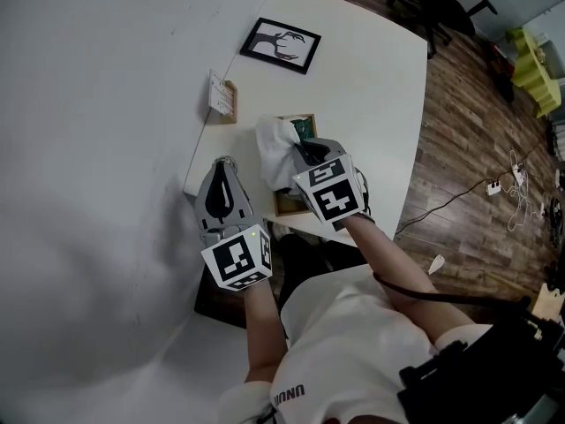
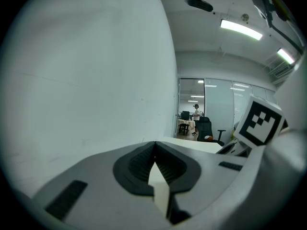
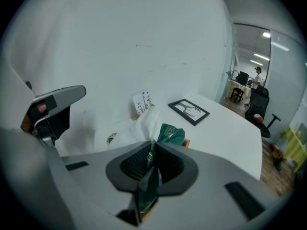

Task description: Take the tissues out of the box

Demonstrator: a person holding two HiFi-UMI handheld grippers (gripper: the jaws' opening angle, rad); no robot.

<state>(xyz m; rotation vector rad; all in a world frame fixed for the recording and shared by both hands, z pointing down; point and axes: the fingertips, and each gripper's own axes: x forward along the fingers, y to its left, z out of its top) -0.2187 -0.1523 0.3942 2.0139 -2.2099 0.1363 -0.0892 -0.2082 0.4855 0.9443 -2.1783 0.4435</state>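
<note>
Two tongs in view. Right tongs point(image 1: 303, 151) are clenched on a green tissue pack point(image 3: 171, 133): crinkled, glossy film is pinched between the ribbed black pads. A soft, crumpled white tissue point(image 1: 275, 153) bunches up just beside the tips. Both sit directly over a shallow rectangular wooden box point(image 1: 288, 204) on the smooth white surface point(image 1: 371, 104).

Left tongs point(image 1: 224, 162) are at the surface's left edge, well clear of the box, with the jaws closed together on nothing.

Only the head view shows the box. Only the right gripper view point(image 3: 153, 146) shows the green film running down between the pads. The left gripper view point(image 2: 154, 148) shows the meeting tips, the bare white wall and a distant office.

A flat black-framed picture point(image 1: 281, 45) lies further along the surface. A small white card on a wooden stand point(image 1: 222, 95) is upright near the wall.
</note>
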